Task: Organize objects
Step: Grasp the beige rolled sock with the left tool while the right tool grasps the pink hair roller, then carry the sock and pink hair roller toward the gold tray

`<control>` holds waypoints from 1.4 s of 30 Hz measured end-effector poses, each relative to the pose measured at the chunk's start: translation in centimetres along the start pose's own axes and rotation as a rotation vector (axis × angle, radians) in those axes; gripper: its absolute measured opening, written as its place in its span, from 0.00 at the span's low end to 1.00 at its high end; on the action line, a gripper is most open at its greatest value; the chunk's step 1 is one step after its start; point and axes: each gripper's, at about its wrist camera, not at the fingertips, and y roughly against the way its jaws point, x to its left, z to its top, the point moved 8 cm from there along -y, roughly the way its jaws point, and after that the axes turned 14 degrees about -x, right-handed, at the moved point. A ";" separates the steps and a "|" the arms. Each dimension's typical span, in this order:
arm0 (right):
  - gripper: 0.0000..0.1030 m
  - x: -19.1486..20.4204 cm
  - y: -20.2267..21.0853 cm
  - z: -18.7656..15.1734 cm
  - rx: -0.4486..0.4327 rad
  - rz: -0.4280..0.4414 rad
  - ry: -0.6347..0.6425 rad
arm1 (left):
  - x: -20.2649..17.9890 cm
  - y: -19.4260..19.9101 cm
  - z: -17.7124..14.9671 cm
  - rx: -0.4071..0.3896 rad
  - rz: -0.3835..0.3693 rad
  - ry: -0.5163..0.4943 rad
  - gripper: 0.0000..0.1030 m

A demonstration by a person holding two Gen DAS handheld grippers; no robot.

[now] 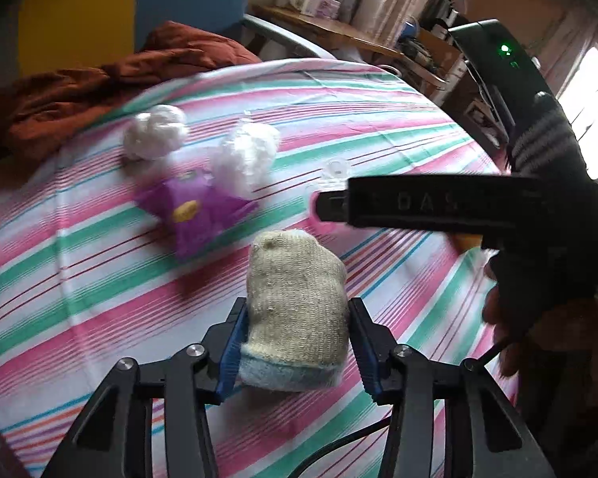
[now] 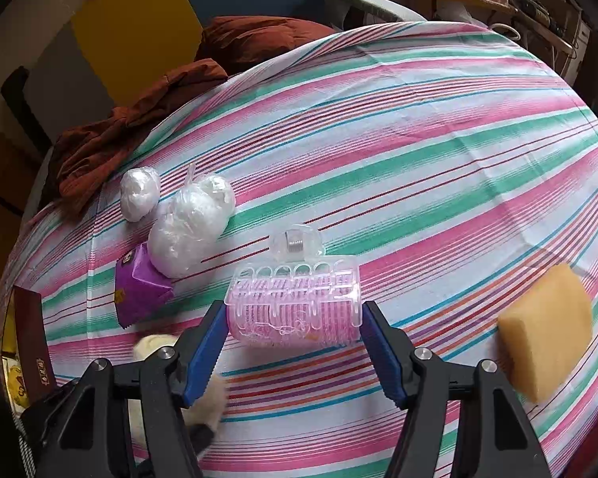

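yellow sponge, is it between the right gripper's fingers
No, the yellow sponge lies off to the side; the pink hair roller sits between the right gripper fingers.

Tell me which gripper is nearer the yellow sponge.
Right. The right gripper brackets the pink hair roller, with the yellow sponge just beside it; the left gripper sits farther off around the rolled sock.

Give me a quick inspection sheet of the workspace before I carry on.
Surface: striped cloth over the table, lying flat.
Job's things: rolled sock; pink hair roller in a clear clip; yellow sponge; purple packet; two white wrapped bundles.
Clutter: rust-brown cloth heaped at the far edge.
Grippers: left tool around the sock, left pad touching; right tool straddles the roller, pads apart from it.
Cables: black cable under the left tool.
Surroundings: wooden shelf with boxes; bright window.
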 end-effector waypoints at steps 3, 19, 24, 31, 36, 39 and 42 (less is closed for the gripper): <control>0.66 0.0 0.0 0.1 0.001 -0.004 0.013 | 1.3 1.9 -0.8 -0.035 0.101 -0.012 0.48; 0.66 0.0 1.4 0.1 -0.058 -0.055 0.071 | 2.4 10.4 -2.8 -0.190 0.269 -0.078 0.48; 0.65 -0.1 2.1 0.4 -0.087 -0.063 0.073 | 2.0 13.2 -2.3 -0.239 0.270 -0.083 0.48; 0.65 -0.2 3.2 1.0 -0.157 -0.088 0.061 | 2.4 16.5 -2.4 -0.287 0.280 -0.075 0.48; 0.65 -0.6 3.7 1.0 -0.183 -0.119 0.054 | 3.2 18.4 -2.7 -0.313 0.297 -0.059 0.48; 0.65 -0.5 3.8 0.8 -0.183 -0.127 0.061 | 3.7 19.5 -3.0 -0.325 0.309 -0.050 0.48; 0.65 -0.1 3.9 0.6 -0.189 -0.130 0.080 | 4.3 20.4 -3.3 -0.334 0.321 -0.039 0.48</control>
